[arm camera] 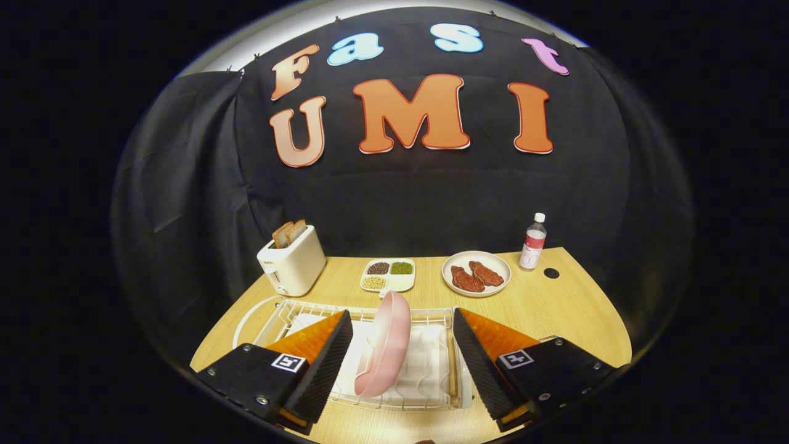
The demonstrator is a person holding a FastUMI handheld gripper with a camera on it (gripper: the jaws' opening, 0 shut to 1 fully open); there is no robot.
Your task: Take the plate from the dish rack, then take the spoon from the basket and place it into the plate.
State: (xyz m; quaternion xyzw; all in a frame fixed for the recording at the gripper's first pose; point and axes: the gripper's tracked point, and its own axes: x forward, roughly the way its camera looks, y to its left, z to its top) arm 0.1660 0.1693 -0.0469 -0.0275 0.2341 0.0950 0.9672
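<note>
The scene is lit evenly from above, and the wooden table (pixel 555 308) is rendered bright and warm against the dark cloth wall. A pale, overexposed strip is seen at about 11 o'clock, above the cloth. Soft, short shadows are cast beneath the toaster (pixel 293 262) and the bottle (pixel 533 242). Mild sheen is carried by the pink plate (pixel 385 345) in the dish rack (pixel 431 394). Strong fisheye curvature is shown toward the rim, where the table edge is bowed. The gripper (pixel 402 351), its fingers spread wide, is kept sharp; no motion blur is noticed.
</note>
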